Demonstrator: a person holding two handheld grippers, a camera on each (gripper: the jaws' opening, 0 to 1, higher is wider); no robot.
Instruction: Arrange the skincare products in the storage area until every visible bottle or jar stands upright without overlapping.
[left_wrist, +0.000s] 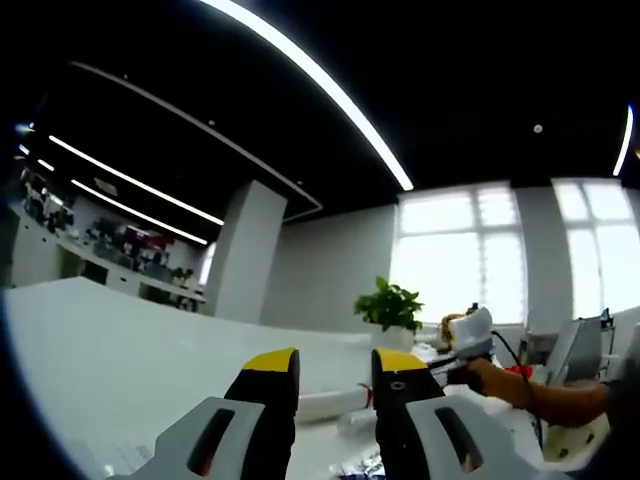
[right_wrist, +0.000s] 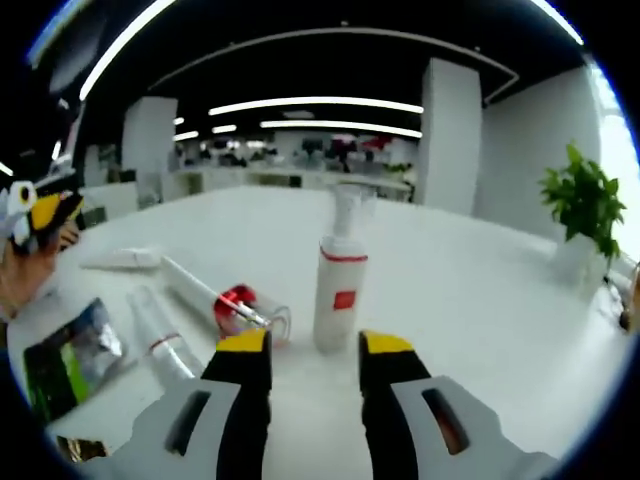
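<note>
White pump bottle (right_wrist: 338, 282) is stood upright just beyond the right gripper (right_wrist: 314, 352), whose jaws are parted and empty; the left gripper (left_wrist: 335, 362), also parted, is raised clear. Tubes (right_wrist: 165, 335) are left lying nearby.

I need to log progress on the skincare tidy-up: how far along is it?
Done: one white pump bottle stands upright on the white table. In hand: nothing; the right claw is open just short of that bottle. Left: a clear bottle and a white tube lie flat.
</note>
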